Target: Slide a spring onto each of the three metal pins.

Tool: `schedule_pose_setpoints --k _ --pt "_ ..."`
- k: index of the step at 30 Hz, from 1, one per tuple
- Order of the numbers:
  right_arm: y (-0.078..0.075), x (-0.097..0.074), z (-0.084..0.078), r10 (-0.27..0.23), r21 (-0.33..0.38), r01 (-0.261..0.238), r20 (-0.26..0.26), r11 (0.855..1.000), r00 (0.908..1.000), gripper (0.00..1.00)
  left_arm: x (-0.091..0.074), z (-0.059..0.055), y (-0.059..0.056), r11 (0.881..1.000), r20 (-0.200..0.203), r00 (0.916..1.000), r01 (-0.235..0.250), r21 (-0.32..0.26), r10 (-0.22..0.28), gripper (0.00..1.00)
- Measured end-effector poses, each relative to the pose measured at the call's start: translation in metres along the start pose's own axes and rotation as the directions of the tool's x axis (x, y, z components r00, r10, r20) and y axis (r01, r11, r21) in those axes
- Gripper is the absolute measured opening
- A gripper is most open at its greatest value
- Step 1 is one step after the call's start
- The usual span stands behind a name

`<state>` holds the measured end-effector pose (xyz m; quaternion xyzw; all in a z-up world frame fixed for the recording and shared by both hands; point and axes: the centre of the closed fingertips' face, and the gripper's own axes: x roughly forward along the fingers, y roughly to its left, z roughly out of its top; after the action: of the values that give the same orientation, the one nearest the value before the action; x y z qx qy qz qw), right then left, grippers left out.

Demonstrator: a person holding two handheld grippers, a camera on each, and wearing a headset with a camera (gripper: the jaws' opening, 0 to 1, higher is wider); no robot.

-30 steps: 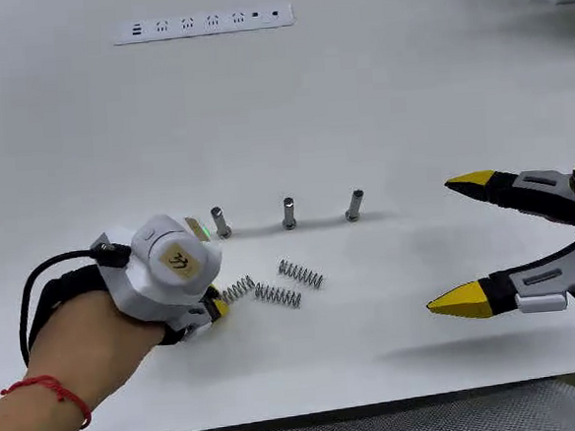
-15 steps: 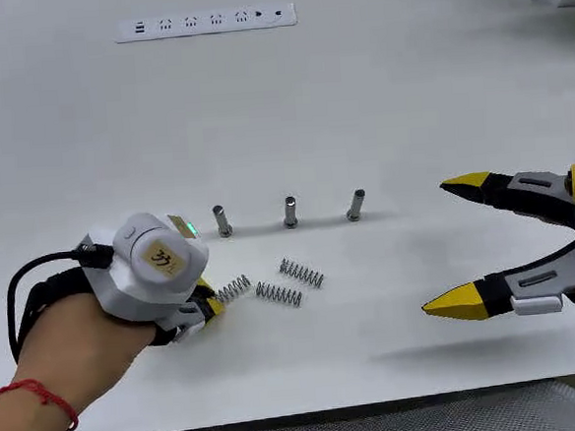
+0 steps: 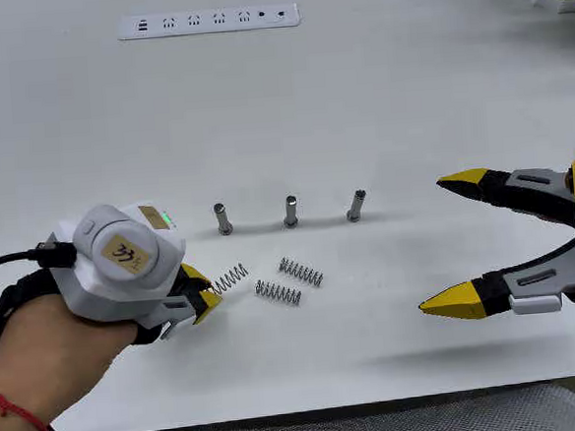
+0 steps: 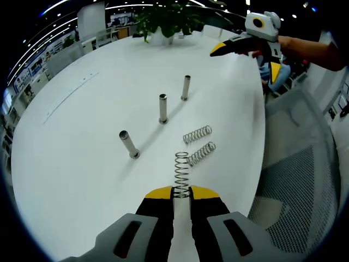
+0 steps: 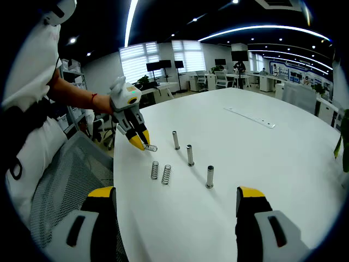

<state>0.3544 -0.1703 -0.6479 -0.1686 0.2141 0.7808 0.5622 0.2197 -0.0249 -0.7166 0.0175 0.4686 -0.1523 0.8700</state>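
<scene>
On the white table (image 3: 378, 101), three metal pins (image 3: 290, 211) stand upright in a row. The left gripper (image 4: 181, 192) has its jaws closed on one end of a spring (image 4: 181, 170). Two loose springs (image 3: 277, 293) lie nearby. The right gripper (image 3: 455, 243) hovers well apart, wide open and holding nothing.

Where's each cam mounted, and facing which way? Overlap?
Head view: on the headset, facing forward and down at the table; shows left gripper, its hand, right gripper.
Left gripper view: on the left gripper, facing along its shut fingers at the held spring.
Right gripper view: on the right gripper, facing between its open fingers toward the person's body.
Shared: all show the three pins.
</scene>
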Motion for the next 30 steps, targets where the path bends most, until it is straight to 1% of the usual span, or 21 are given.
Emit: schedule_pose_setpoints --k 2,4,5,9,10,12,13,14,15,16,17,18,19,21,22,23,24,25,27,28,30 --pt "0.000 0.000 0.003 0.002 -0.003 -0.002 0.003 1.000 1.0000 0.91 -0.003 0.004 -0.001 1.000 0.019 0.9998 0.001 0.000 -0.001 0.10" --pt "0.001 0.001 0.007 0.006 -0.007 -0.006 0.013 1.000 0.9999 0.91 -0.007 0.013 -0.005 1.000 0.062 0.9980 0.013 -0.007 -0.012 0.10" --pt "0.003 0.001 0.012 0.009 -0.007 -0.009 0.018 1.000 0.9998 0.91 -0.010 0.018 -0.007 0.999 0.087 0.9961 0.019 -0.029 -0.017 0.10" --pt "0.007 0.002 0.028 0.017 -0.004 -0.017 0.043 1.000 0.9989 0.89 -0.018 0.031 -0.010 0.999 0.141 0.9899 0.023 -0.034 -0.018 0.10" --pt "0.009 0.003 0.034 0.022 0.004 -0.022 0.058 1.000 0.9981 0.89 -0.021 0.039 -0.013 0.999 0.175 0.9843 0.032 -0.036 -0.026 0.10" --pt "0.012 0.004 0.042 0.026 0.018 -0.027 0.073 0.999 0.9970 0.88 -0.025 0.048 -0.016 0.998 0.218 0.9754 0.041 -0.050 -0.029 0.10" --pt "0.014 0.005 0.048 0.031 0.022 -0.033 0.088 0.999 0.9956 0.87 -0.028 0.057 -0.018 0.998 0.257 0.9658 0.047 -0.051 -0.033 0.10" --pt "0.016 0.006 0.053 0.033 0.025 -0.036 0.097 0.999 0.9947 0.86 -0.031 0.062 -0.020 0.997 0.285 0.9576 0.057 -0.051 -0.040 0.10" --pt "0.019 0.007 0.060 0.037 0.038 -0.041 0.107 0.998 0.9935 0.86 -0.033 0.065 -0.021 0.996 0.298 0.9541 0.055 -0.068 -0.032 0.10" --pt "0.020 0.008 0.063 0.040 0.048 -0.046 0.114 0.998 0.9927 0.85 -0.035 0.069 -0.022 0.996 0.314 0.9487 0.061 -0.067 -0.036 0.10" --pt "0.020 0.009 0.066 0.041 0.055 -0.047 0.118 0.997 0.9922 0.84 -0.037 0.074 -0.025 0.995 0.337 0.9405 0.071 -0.066 -0.045 0.10" --pt "0.020 0.011 0.070 0.038 0.066 -0.046 0.120 0.997 0.9921 0.82 -0.039 0.081 -0.027 0.994 0.369 0.9284 0.080 -0.074 -0.047 0.10" --pt "0.021 0.012 0.071 0.041 0.076 -0.050 0.118 0.996 0.9922 0.80 -0.041 0.085 -0.028 0.993 0.388 0.9204 0.086 -0.076 -0.050 0.10" --pt "0.025 0.015 0.081 0.050 0.090 -0.064 0.145 0.994 0.9881 0.77 -0.049 0.100 -0.034 0.990 0.460 0.8854 0.117 -0.077 -0.068 0.10" --pt "0.027 0.017 0.087 0.051 0.107 -0.070 0.169 0.992 0.9843 0.76 -0.051 0.104 -0.034 0.987 0.478 0.8759 0.125 -0.097 -0.064 0.10" --pt "0.030 0.019 0.096 0.059 0.133 -0.086 0.199 0.987 0.9781 0.75 -0.055 0.109 -0.035 0.986 0.506 0.8602 0.133 -0.099 -0.065 0.10" --pt "0.031 0.019 0.101 0.060 0.146 -0.093 0.219 0.985 0.9740 0.74 -0.058 0.114 -0.036 0.985 0.526 0.8478 0.141 -0.097 -0.070 0.10" --pt "0.032 0.020 0.109 0.056 0.154 -0.096 0.247 0.983 0.9675 0.73 -0.060 0.118 -0.037 0.983 0.545 0.8352 0.152 -0.107 -0.070 0.10" --pt "0.034 0.022 0.117 0.059 0.175 -0.109 0.270 0.978 0.9611 0.70 -0.063 0.122 -0.039 0.981 0.562 0.8240 0.160 -0.105 -0.075 0.10" --pt "0.035 0.023 0.121 0.061 0.185 -0.116 0.279 0.976 0.9585 0.68 -0.065 0.125 -0.040 0.980 0.576 0.8137 0.168 -0.103 -0.079 0.10" --pt "0.038 0.025 0.135 0.065 0.207 -0.139 0.327 0.969 0.9428 0.63 -0.069 0.134 -0.044 0.976 0.612 0.7860 0.192 -0.103 -0.091 0.10"
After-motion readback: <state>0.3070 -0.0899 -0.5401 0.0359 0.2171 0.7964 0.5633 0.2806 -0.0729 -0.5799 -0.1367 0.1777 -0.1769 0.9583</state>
